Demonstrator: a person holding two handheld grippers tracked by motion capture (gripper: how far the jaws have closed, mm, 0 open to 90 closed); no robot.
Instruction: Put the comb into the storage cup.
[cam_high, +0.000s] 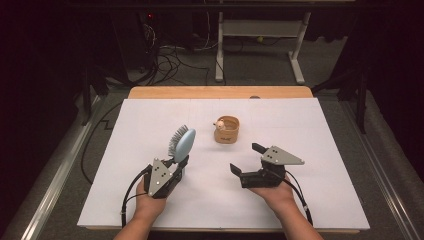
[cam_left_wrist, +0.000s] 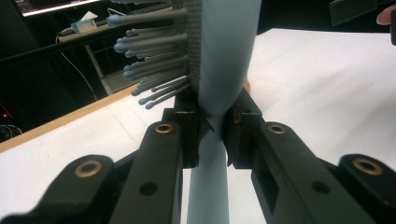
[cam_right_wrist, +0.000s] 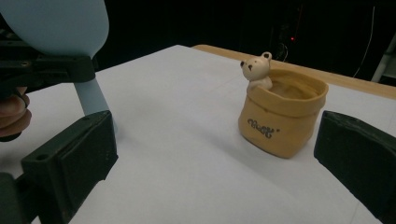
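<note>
Item: pale blue hairbrush (cam_high: 183, 142), handle clamped in left gripper (cam_high: 181, 164) jaws, long axis upright, bristles facing away from pot. Right gripper (cam_high: 246, 159) jaws spread, empty; tan bear pot (cam_high: 226, 129) on table (cam_high: 310, 125) just ahead, nearer this hand

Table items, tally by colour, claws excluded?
Light blue: 1, the hairbrush, upright in the left claw.
Tan: 1, the bear pot, standing free on the white table.
Total: 2
</note>
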